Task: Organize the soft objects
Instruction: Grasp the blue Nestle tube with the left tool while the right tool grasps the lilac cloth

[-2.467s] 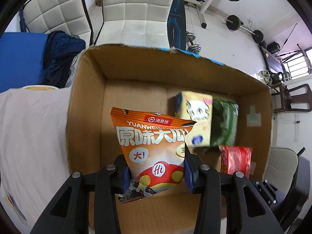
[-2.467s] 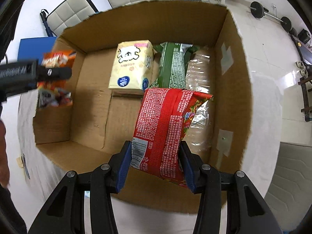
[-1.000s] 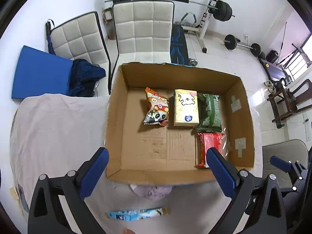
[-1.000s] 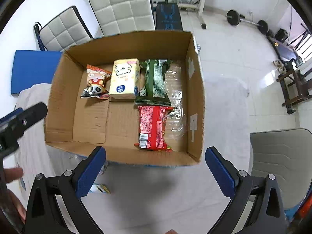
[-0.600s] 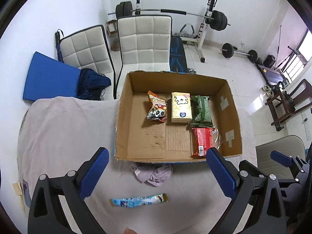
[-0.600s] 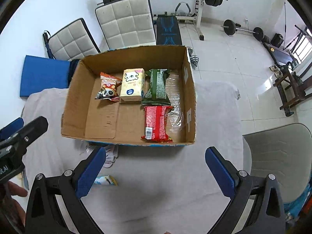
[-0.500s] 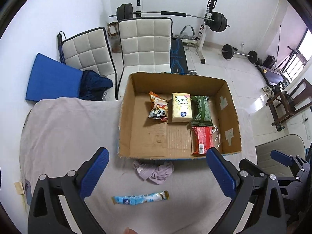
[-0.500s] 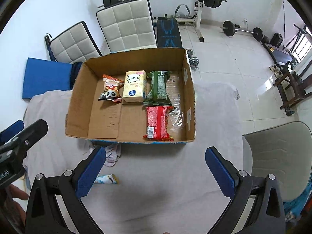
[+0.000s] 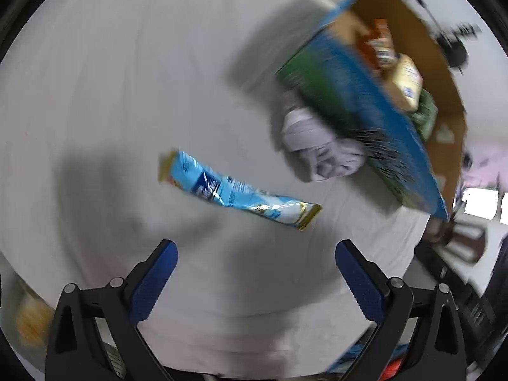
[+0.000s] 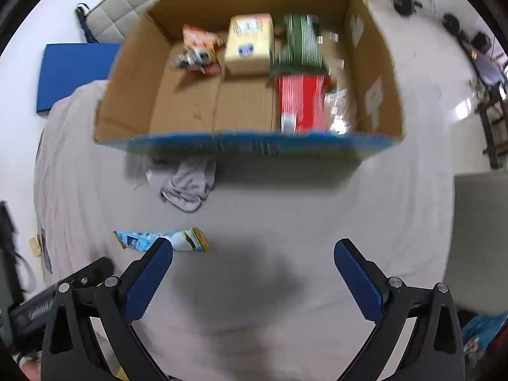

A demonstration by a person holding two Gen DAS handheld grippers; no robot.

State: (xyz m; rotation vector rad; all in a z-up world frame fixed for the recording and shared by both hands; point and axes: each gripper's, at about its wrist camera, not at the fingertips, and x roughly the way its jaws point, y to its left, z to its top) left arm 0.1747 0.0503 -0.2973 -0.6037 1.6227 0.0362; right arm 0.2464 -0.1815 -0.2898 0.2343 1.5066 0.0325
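Note:
A long light-blue snack packet (image 9: pixel 235 190) lies flat on the grey cloth; it also shows in the right wrist view (image 10: pixel 158 240). A crumpled pale lilac cloth (image 9: pixel 320 146) (image 10: pixel 187 187) lies against the front wall of the cardboard box (image 10: pixel 254 144) (image 9: pixel 358 108). The box holds an orange snack bag (image 10: pixel 198 49), a yellow tissue pack (image 10: pixel 250 43), a green pack (image 10: pixel 300 43) and a red pack (image 10: pixel 301 108). My left gripper (image 9: pixel 255 274) is open and empty, close above the table just short of the blue packet. My right gripper (image 10: pixel 252 276) is open and empty.
A grey cloth covers the table (image 10: pixel 285 209). A blue mat (image 10: pixel 76 73) and a white padded chair (image 10: pixel 127 9) stand behind the box on the left. A grey chair seat (image 10: pixel 476 241) is at the right. Both views are motion-blurred.
Both grippers have let go of their snack bags into the box and pulled back. The left gripper has since dropped low and tilted toward the blue packet; the right has also lowered.

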